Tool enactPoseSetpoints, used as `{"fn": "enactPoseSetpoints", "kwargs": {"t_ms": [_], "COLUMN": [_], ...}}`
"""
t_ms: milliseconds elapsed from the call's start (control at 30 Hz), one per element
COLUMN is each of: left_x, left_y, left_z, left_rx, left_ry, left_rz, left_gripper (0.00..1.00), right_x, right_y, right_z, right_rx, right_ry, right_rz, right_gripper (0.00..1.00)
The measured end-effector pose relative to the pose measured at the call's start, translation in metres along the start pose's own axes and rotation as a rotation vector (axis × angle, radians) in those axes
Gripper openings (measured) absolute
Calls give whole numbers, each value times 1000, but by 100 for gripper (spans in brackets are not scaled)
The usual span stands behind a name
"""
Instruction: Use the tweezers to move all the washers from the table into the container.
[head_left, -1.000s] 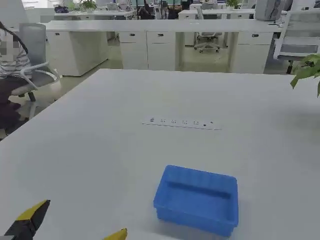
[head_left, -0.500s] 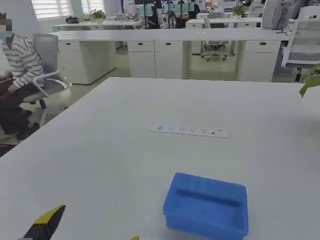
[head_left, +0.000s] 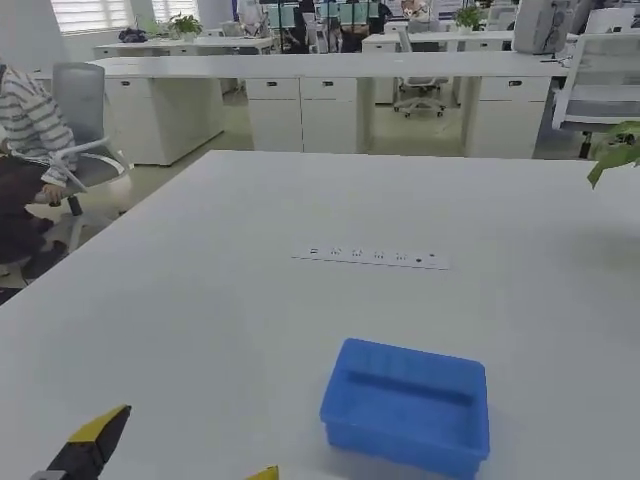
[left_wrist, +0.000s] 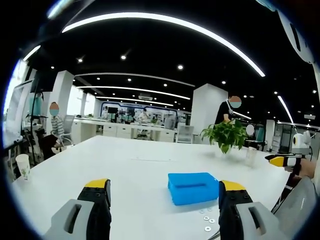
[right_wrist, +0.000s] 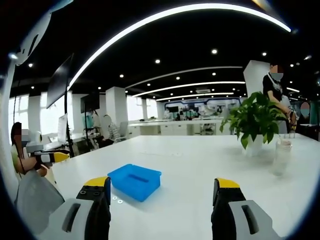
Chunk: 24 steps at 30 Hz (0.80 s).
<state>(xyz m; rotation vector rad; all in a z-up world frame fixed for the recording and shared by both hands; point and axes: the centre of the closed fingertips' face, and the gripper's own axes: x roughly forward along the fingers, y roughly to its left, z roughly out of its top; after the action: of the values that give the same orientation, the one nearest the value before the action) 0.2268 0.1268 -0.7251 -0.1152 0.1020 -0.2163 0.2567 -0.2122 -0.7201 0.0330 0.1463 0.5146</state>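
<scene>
Since the washers (left_wrist: 207, 220) on the surface (left_wrist: 140, 170) just beside the blue container (left_wrist: 192, 187) look thin, light and slippery, pinching across a rim seems best, while the left hand-held gripper (left_wrist: 165, 186) and right hand-held gripper (right_wrist: 162, 183) gape empty.

we hold the right gripper (right_wrist: 162, 183) with jaws wide apart; on the counter (right_wrist: 200, 155) sits the blue container (right_wrist: 135, 181), washers (right_wrist: 116, 200) just beside it.

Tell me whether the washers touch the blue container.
Apart. The left gripper view shows a strip of bare table between the washers and the blue container.
</scene>
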Motion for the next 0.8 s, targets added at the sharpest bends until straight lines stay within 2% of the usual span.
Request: {"fn": "enactPoseSetpoints", "kwargs": {"t_ms": [467, 800], "left_x": [0, 1], "left_y": [1, -1], "left_z": [1, -2], "left_rx": [-12, -6], "left_ry": [-1, 14], "left_rz": [0, -7], "left_gripper": [90, 90], "right_x": [0, 0], "right_y": [-2, -3], "right_z": [0, 0], "right_rx": [-11, -18], "right_ry": [12, 15], "right_rz": [-7, -5], "right_gripper": [82, 81]}}
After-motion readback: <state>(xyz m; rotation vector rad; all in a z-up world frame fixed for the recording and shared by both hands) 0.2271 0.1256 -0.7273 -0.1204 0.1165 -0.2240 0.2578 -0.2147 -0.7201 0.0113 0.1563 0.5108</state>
